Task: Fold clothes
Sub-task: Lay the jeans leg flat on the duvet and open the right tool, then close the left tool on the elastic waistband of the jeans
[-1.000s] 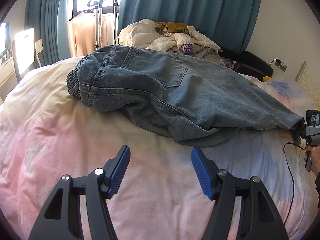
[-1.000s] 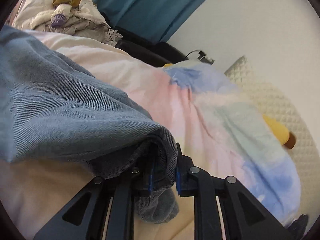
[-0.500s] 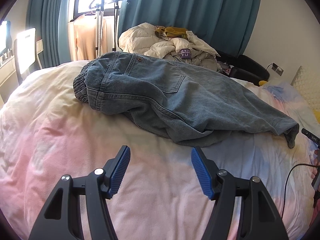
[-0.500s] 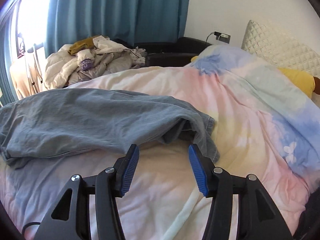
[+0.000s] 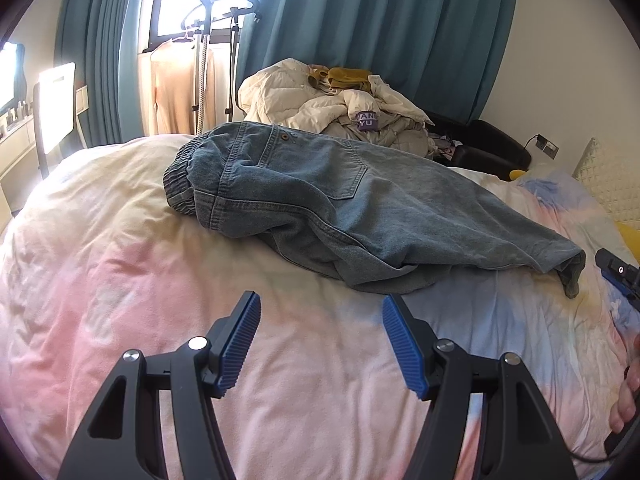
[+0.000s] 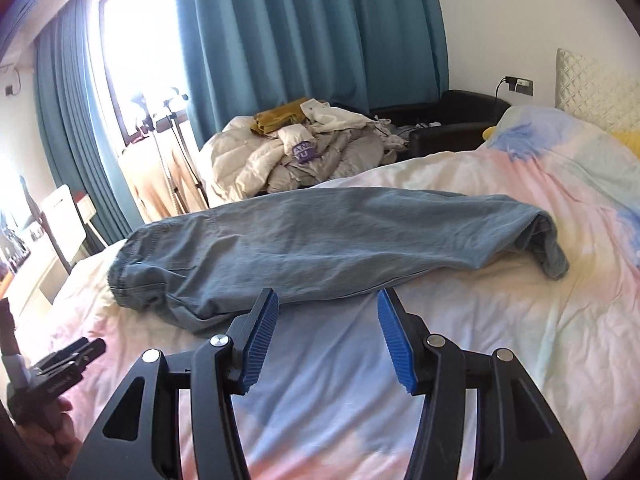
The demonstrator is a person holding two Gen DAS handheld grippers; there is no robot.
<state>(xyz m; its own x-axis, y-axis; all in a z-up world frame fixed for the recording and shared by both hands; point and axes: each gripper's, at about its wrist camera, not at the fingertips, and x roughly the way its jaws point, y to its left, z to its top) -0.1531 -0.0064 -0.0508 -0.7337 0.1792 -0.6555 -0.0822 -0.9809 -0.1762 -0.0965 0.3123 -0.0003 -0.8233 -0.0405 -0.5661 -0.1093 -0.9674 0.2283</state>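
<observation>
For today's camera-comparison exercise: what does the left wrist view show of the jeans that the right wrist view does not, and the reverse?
Only the left wrist view shows the elastic waistband, button and back pocket. Only the right wrist view looks into the open leg cuff. Both show the jeans lying on the duvet, the clothes pile behind, and open grippers: left gripper, right gripper.

The left wrist camera sits low over the bed (image 5: 100, 272), looking forward between the spread fingers of the left tool (image 5: 320, 340) toward the jeans (image 5: 360, 208), the clothes pile (image 5: 340, 112) and the curtains (image 5: 380, 32). The right wrist camera looks along the right tool (image 6: 326, 332) from further toward the headboard (image 6: 596, 84), just beside the jeans' near edge. Both views share the jeans, pile, curtains and bed, and each catches the other tool at its edge.
</observation>
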